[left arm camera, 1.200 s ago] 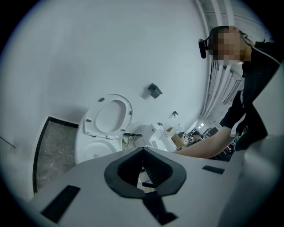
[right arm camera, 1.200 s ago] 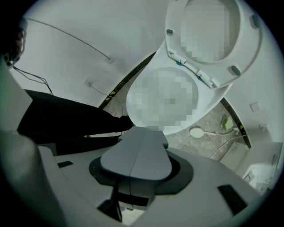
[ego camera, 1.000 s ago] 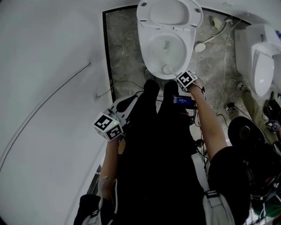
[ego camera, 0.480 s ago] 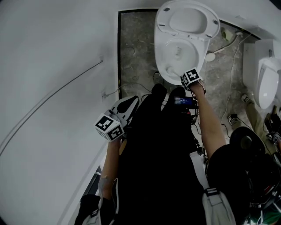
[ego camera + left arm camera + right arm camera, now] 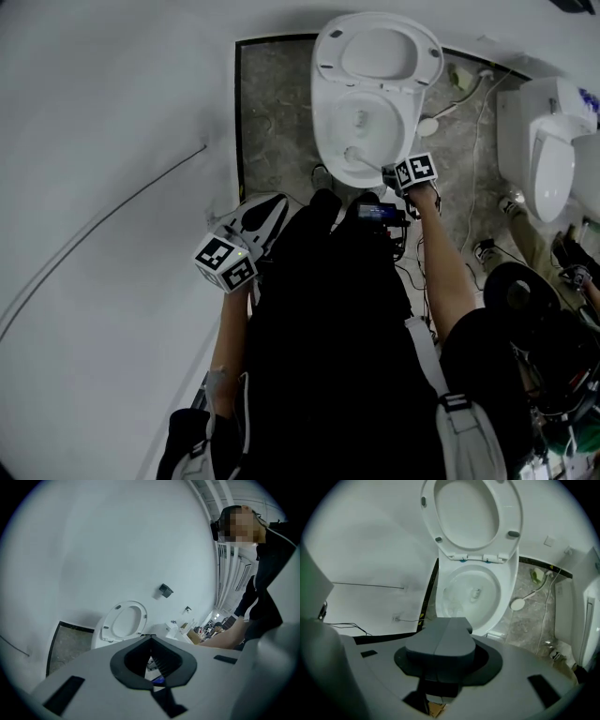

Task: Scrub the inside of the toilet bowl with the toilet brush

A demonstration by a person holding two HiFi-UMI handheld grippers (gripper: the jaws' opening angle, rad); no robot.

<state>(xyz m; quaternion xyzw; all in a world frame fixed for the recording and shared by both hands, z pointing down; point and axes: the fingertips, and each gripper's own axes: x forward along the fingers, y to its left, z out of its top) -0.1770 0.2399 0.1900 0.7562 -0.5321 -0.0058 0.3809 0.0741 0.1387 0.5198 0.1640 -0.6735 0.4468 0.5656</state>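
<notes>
Overhead, low views; toilet [image 5: 370, 89] seemingly shared

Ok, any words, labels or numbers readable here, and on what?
None readable.
Cubes on left tongs and right tongs: square markers, no letters.
Small lit screen: too small to read.
Toilet, toilet brush: no print visible.

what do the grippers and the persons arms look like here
The left gripper and right gripper are both pale grey, broad, rounded shells with dark grey jaws set in a dark collar. Each carries a white cube printed with black square markers. The person wears black, with a short sleeve and bare forearms.
</notes>
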